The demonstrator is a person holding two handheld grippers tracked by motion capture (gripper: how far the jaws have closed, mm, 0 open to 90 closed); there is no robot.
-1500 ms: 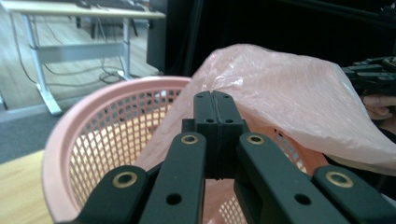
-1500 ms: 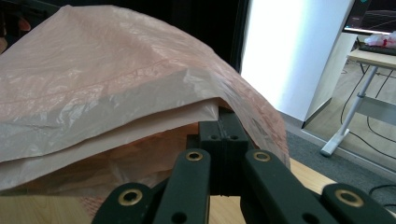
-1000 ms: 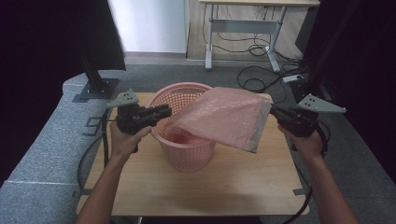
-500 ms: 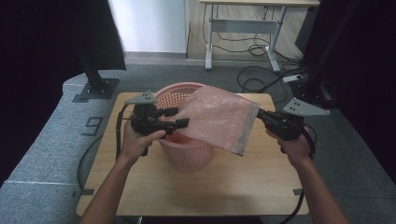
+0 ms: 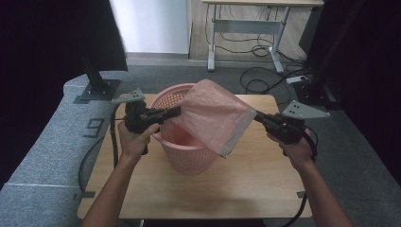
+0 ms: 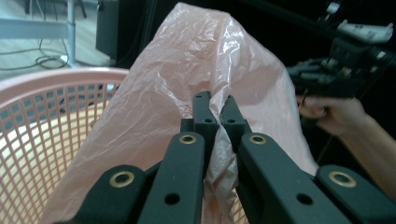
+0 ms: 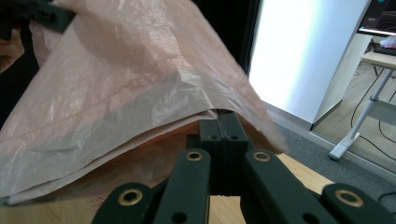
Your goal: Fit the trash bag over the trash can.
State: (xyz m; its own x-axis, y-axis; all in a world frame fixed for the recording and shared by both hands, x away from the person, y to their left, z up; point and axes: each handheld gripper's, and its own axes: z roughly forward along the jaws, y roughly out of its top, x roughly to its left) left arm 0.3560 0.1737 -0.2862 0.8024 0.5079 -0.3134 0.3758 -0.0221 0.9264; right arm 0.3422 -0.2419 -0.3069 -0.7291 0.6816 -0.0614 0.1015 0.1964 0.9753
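From the high view I read the frame left to right. At centre left my left tongs [image 5: 176, 111] have just been closing, and the left gripper view shows them [image 6: 215, 105] pinched tight on a crumpled fold of the pink bag [image 6: 187, 84]. So the left side has its hold. In the middle of the frame the bag [image 5: 215, 116] hangs stretched above the pink basket [image 5: 182, 156], which stands upright on the table [image 5: 246, 184]. The bag's long axis runs from upper left to lower right, tilted, and its lower corner droops past the basket's right rim towards the table. At centre right my right tongs [image 5: 259, 117] are clamped on the bag's other edge. The right gripper view shows them [image 7: 223, 122] closed on what look like the layered edges of the plastic.

The bag lies between the two pairs of tongs, spanning them, and neither hand is plainly the nearer. The basket's opening sits below and to the left of the bag's middle, closer to my left hand. I judge the coming move turns on that. The bag's mouth has to be spread and brought down over the rim, which calls for shifting the whole span leftward and lowering it. I cannot tell which edge is the open mouth.
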